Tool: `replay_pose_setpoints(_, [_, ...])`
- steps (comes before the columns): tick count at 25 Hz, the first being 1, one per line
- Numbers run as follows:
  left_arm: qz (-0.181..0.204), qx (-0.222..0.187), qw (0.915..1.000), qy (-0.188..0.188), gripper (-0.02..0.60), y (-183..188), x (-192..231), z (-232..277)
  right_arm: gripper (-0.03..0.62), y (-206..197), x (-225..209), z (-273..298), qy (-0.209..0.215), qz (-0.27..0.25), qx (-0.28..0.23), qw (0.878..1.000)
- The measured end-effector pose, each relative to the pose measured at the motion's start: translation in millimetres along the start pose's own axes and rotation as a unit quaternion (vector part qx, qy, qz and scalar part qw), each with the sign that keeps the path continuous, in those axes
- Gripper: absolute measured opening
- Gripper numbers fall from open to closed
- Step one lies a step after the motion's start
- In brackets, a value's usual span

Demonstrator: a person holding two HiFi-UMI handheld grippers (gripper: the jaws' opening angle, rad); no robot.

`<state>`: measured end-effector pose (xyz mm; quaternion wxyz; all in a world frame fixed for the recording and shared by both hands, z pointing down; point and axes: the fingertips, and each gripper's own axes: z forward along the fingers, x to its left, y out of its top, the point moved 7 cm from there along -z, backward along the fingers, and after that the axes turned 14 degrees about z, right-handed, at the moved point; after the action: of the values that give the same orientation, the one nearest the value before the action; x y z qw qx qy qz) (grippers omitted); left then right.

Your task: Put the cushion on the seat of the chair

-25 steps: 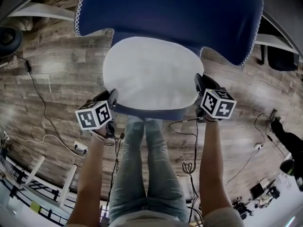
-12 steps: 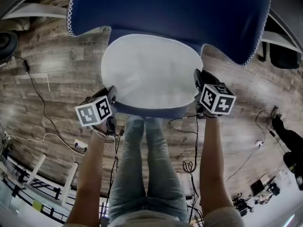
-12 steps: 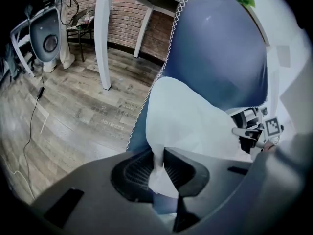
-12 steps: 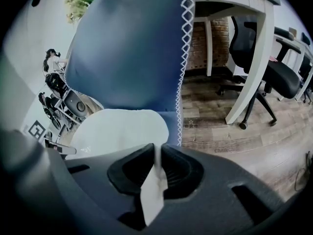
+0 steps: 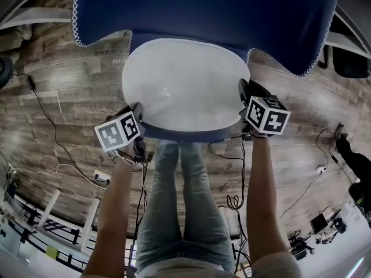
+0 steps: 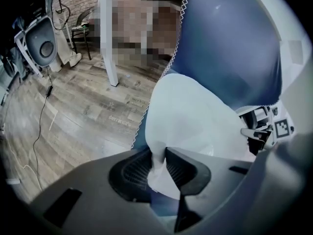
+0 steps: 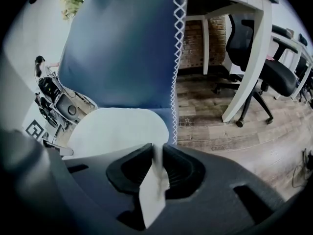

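— What is closest, in front of the chair (image 5: pixel 203 10)?
— The person's legs (image 5: pixel 179 196). Just past them are the two tongs, one at each side of the chair's seat (image 5: pixel 182 135).
— What do they hold?
— The left gripper (image 6: pixel 159 155) pinches the left edge of the white cushion (image 5: pixel 185 86). The right gripper (image 7: pixel 157 153) pinches its right edge. Both pairs of jaws are opening.
— Where is the cushion?
— It lies over the seat.
— And behind?
— The chair's blue back (image 5: pixel 243 22), then the wood floor (image 5: pixel 58 80).
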<state>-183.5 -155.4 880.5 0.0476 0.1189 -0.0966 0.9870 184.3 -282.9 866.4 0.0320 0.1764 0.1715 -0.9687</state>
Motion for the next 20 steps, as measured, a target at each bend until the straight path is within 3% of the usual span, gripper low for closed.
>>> replay_pose_setpoints(7, [0.002,0.011,0.9999,0.008,0.104,1.1,1.2,0.6,0.109,-2.0,-9.1,4.4,-0.020,0.022,0.008,1.000])
replay_pose_setpoints(11, [-0.016,0.008,0.9998,0.008,0.118,1.3,4.4,0.9,0.138,-1.1,-11.7,5.2,-0.027,0.019,0.007,0.999])
replay_pose_setpoints(20, [-0.041,-0.031,0.9986,0.009,0.218,-1.3,12.6,-13.1,0.181,0.8,-6.5,-9.7,-0.022,0.019,-0.014,0.999])
